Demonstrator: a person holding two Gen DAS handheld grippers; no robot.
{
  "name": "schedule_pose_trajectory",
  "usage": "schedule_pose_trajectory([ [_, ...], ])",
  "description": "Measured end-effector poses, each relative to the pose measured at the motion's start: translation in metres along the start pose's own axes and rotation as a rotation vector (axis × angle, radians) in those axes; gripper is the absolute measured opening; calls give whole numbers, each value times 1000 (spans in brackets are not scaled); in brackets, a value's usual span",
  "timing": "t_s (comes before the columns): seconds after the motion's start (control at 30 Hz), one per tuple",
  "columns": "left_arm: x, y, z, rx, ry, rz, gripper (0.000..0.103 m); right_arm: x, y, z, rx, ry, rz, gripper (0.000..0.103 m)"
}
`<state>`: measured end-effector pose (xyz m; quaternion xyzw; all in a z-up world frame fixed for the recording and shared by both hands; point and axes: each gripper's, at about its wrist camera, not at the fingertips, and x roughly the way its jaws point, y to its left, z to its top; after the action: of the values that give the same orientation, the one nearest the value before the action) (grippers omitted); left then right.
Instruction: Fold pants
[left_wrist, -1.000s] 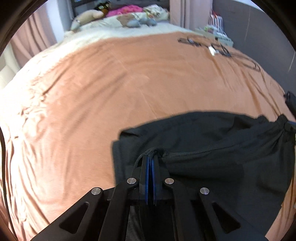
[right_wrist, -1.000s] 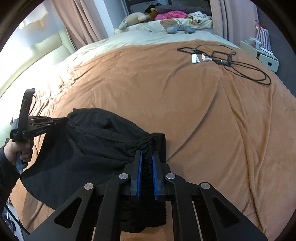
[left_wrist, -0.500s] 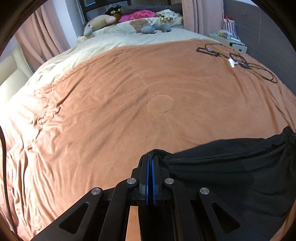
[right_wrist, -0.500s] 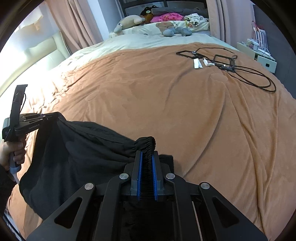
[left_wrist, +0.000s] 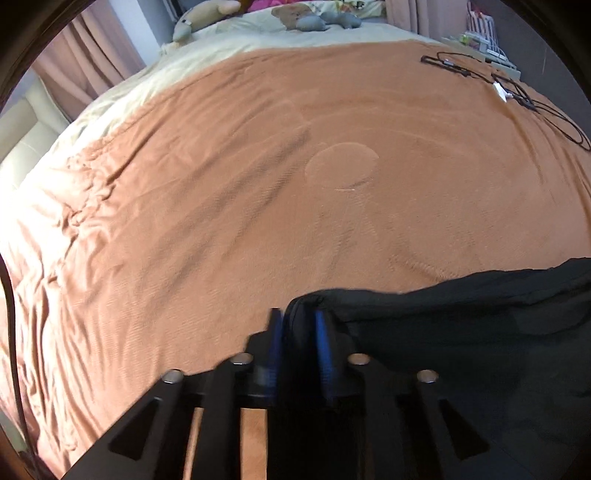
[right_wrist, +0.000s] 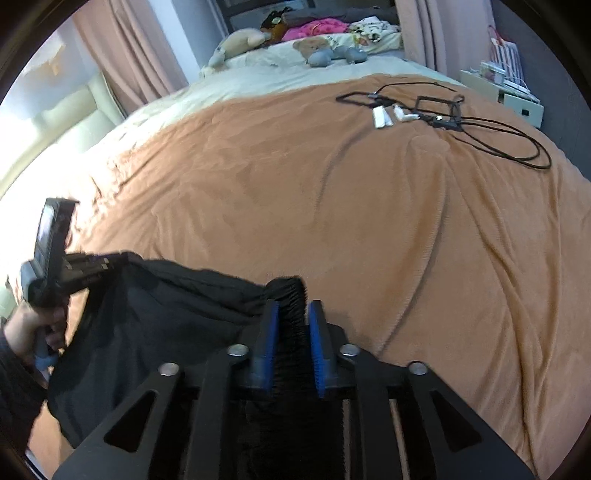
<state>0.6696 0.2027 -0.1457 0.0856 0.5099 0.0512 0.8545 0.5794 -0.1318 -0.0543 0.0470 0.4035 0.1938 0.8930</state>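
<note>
Black pants (right_wrist: 166, 317) hang stretched between my two grippers at the near edge of the bed. My right gripper (right_wrist: 293, 314) is shut on the bunched elastic waistband (right_wrist: 290, 295). My left gripper (left_wrist: 297, 325) is shut on the other end of the pants (left_wrist: 461, 325), with black fabric between its blue pads. The left gripper also shows in the right wrist view (right_wrist: 92, 264), held by a hand at the left. The lower part of the pants hangs out of sight below.
An orange blanket (right_wrist: 332, 203) covers the bed. Black cables (right_wrist: 491, 133) and white adapters (right_wrist: 384, 116) lie at the far right. Plush toys (right_wrist: 321, 51) and pillows are at the head. A white nightstand (right_wrist: 517, 99) stands to the right.
Both grippers have lifted the pants off the blanket and pulled them toward the near edge. The fabric now hangs taut between them instead of lying spread on the bed.
</note>
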Motion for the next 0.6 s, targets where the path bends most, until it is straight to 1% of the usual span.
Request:
schedule_pose_trajectory([
  [0.03,-4,2,-1,-7,-4,3,47,-6,-5,1,12,-12,2,49],
  [0.07,-11,7,-3,-22,-13,0,58,-14,-9,-1,29,-29,7,57],
  [0.1,-19,11,-5,-39,-30,-7,61,-23,-14,-2,47,-51,17,62],
  [0.2,-38,23,-11,-69,-42,-10,61,-40,-24,-9,77,-55,41,62],
  [0.33,-62,35,-18,-102,-52,-17,61,-58,-36,-22,138,-57,27,62],
  [0.4,-73,40,-25,-114,-58,-24,61,-66,-37,-29,152,-54,41,62],
  [0.5,-91,40,-36,-130,-64,-28,61,-74,-38,-41,174,-39,68,62],
  [0.6,-107,39,-49,-157,-70,-40,61,-77,-41,-54,179,-20,76,62],
])
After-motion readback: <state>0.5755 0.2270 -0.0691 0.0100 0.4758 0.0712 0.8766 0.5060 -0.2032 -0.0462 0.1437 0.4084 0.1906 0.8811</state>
